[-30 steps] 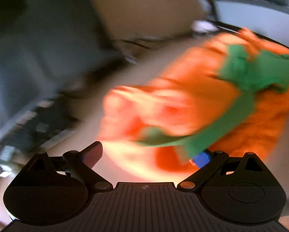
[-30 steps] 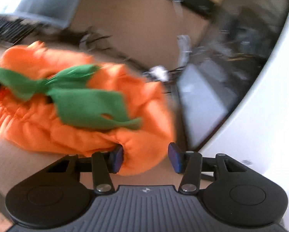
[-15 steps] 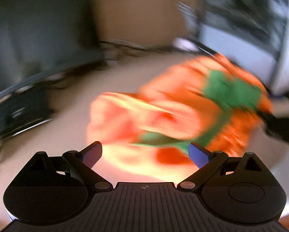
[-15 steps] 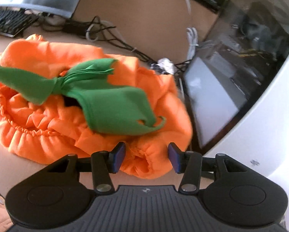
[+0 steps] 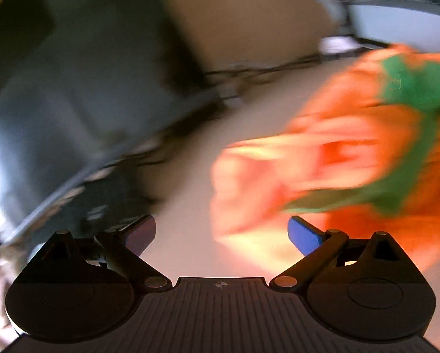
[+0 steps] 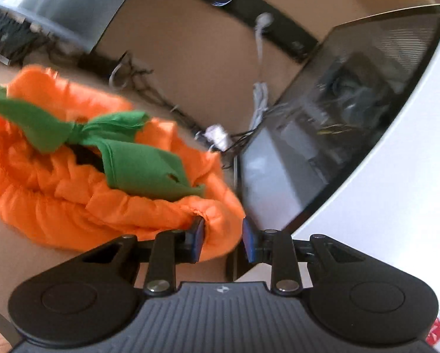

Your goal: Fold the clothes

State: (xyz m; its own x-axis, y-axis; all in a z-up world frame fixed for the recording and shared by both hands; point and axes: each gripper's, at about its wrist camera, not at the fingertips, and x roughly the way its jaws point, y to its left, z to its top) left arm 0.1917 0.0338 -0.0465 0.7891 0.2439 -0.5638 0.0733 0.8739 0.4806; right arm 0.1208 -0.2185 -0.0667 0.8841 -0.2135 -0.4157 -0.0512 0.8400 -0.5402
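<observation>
A rumpled orange fleece garment with green leaf-shaped trim point(image 6: 81, 194) lies heaped on the tan bench point(image 6: 11, 253). The right tongs point(image 6: 222, 238) straddle its gathered orange edge, jaws parted, the left pad touching cloth. The left tongs point(image 5: 221, 235) gape wide beside the blurred garment point(image 5: 337, 158), apparently gripping nothing. Tangled dark cables point(image 6: 137, 79) trail behind.
</observation>
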